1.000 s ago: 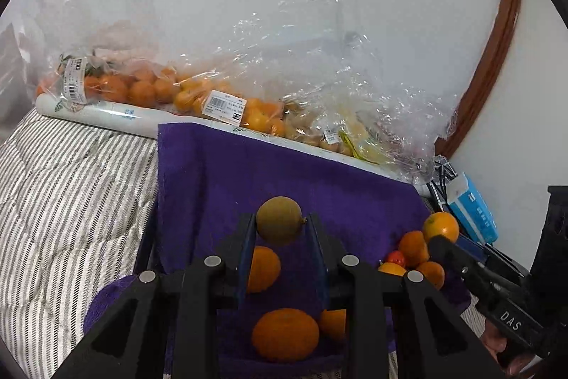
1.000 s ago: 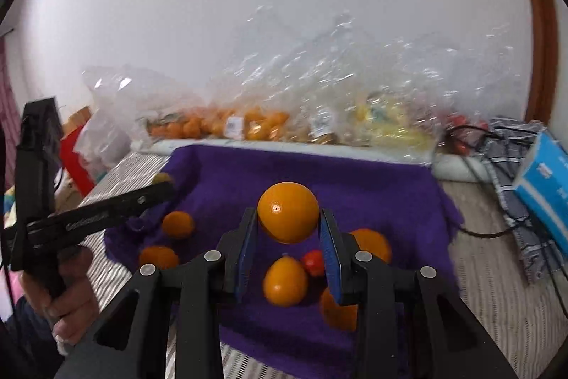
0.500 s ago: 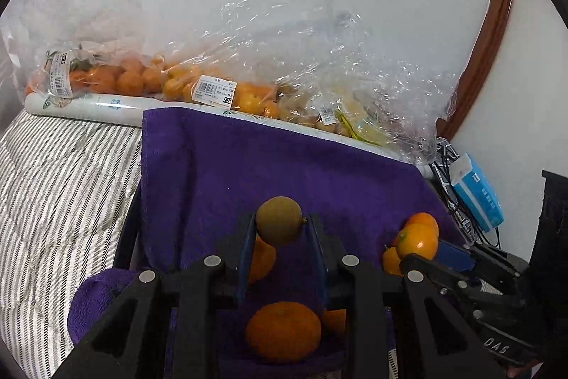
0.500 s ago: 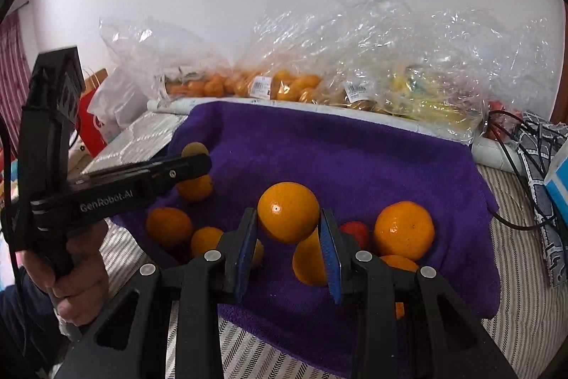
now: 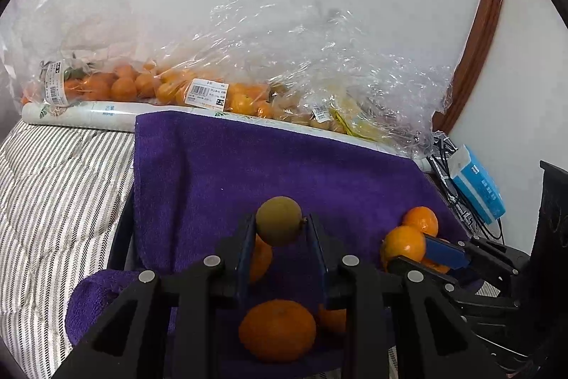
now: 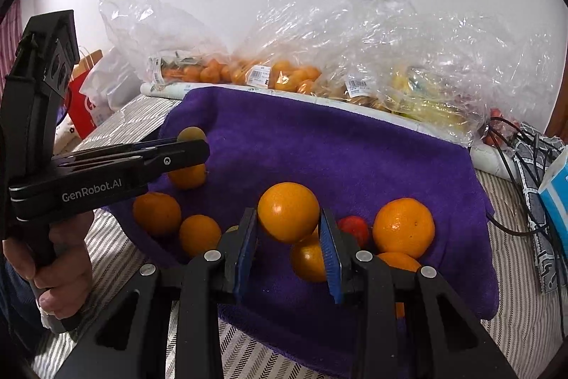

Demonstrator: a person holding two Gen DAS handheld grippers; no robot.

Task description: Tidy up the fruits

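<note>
My left gripper [image 5: 279,228] is shut on a small olive-brown fruit [image 5: 278,220], held above the near left part of the purple towel [image 5: 284,166]. From the right wrist view the left gripper [image 6: 191,144] reaches in from the left with that fruit [image 6: 191,133] at its tip. My right gripper [image 6: 288,222] is shut on an orange [image 6: 288,211] over the towel's [image 6: 319,148] near edge. Loose oranges [image 6: 403,227] and a small red fruit [image 6: 355,228] lie on the towel below it. More oranges [image 5: 277,329] lie under the left gripper.
Clear plastic bags of oranges [image 5: 124,86] and yellow fruit [image 6: 426,102] line the wall behind the towel. A striped bedcover [image 5: 53,183] lies to the left. A blue tissue pack [image 5: 477,189] and black cables [image 6: 525,144] sit at the right. A person's hand [image 6: 60,265] holds the left gripper.
Both grippers kept their fruits. The right gripper sank toward the towel and rolled a little, so the loose oranges look closer. The left gripper barely moved.
</note>
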